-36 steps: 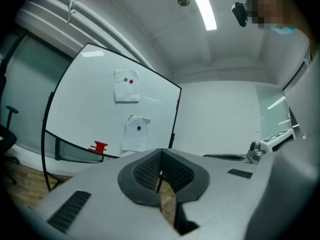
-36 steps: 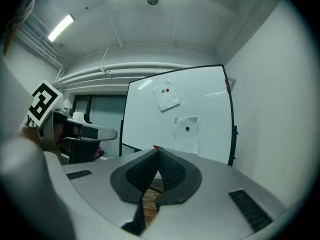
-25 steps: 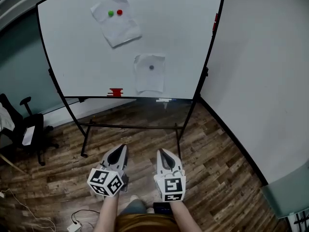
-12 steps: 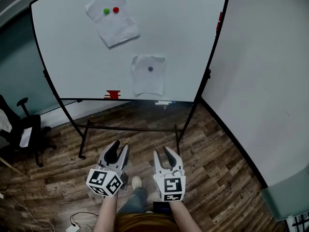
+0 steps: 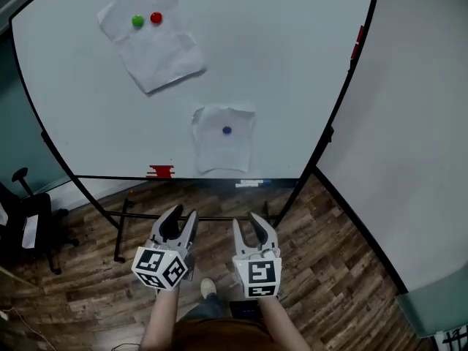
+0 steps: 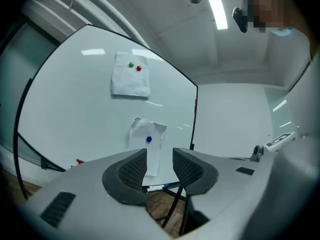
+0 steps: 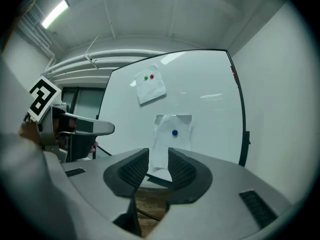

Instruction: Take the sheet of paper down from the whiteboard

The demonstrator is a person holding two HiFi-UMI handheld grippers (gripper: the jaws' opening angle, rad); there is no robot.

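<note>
Grippers are hanging low and side by side before the person – the left gripper and the right gripper, each with its fingers released and gripping nothing. That is probably because the board is standing well apart from them across the floor.

On the board, the lower sheet is hanging under a blue magnet. The upper sheet is sitting tilted under a green and a red one, so neither is down.

Both gripper views are framing the lower sheet between their fingers, which suggests it is the one being aimed at. Only the head view is showing the stretch of floor separating grippers and board. The left gripper view alone is catching a marker on the tray – and the right one the left gripper's cube.
</note>
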